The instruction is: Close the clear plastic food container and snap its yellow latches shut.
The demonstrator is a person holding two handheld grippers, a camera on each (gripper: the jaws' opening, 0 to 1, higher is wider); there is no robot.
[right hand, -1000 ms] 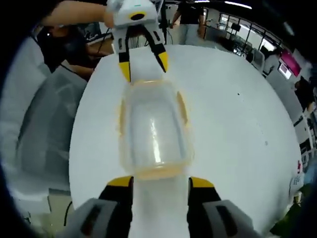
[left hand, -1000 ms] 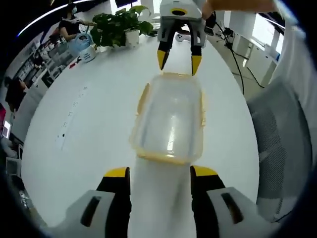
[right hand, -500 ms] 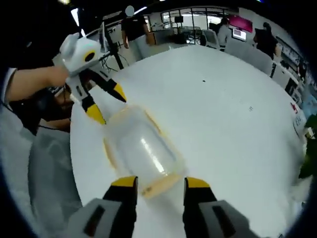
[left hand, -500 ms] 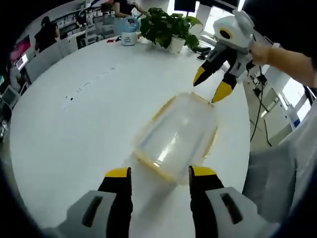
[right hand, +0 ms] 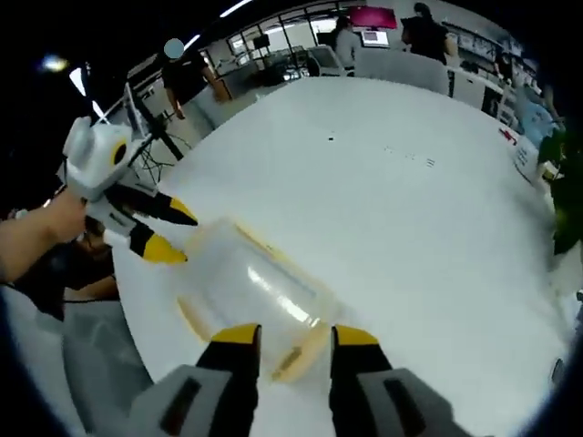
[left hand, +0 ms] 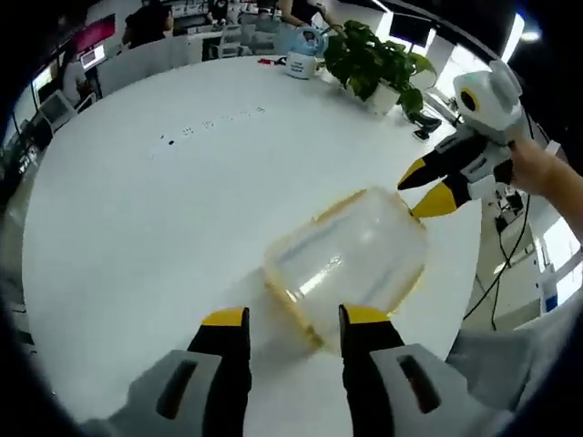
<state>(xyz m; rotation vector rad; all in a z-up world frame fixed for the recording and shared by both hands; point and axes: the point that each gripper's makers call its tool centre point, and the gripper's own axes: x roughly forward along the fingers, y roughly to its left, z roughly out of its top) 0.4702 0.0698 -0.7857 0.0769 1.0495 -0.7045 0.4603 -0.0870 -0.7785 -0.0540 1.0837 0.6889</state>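
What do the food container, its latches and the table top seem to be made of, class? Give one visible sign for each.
Food container: clear, slightly cloudy plastic; the white table shows through it and a light glints on its wall.
Latches: yellow, translucent plastic by the look, folded out along the rim.
Table: smooth white top, probably laminate or painted board; it has an even, low sheen.

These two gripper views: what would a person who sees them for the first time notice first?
The clear container with yellow trim draws the eye first; it lies on the white round table, just ahead of the left gripper, whose jaws stand apart. The right gripper points at its far end with yellow tips spread. Beyond them, a potted plant stands at the table's far edge.
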